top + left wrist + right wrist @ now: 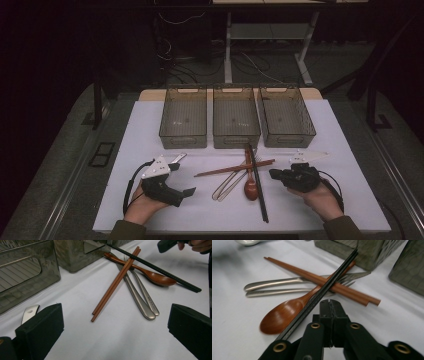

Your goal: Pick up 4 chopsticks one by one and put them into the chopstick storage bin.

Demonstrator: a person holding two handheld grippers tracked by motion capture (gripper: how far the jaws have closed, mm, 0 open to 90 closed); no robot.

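Reopen the empty, closed right tool (329,302) and straddle the black chopsticks (322,293) at frame centre on the desk (320,130) squarely, keeping the wide-open, empty left tool (112,327) clear.

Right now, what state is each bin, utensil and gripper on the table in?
Three bins: upright, empty.
Black chopsticks: lying on top of the pile.
Brown chopsticks: lying crossed over the cutlery.
Wooden spoon: lying bowl up.
Metal cutlery: lying flat, underneath.
Left gripper: open, empty.
Right gripper: shut, empty.
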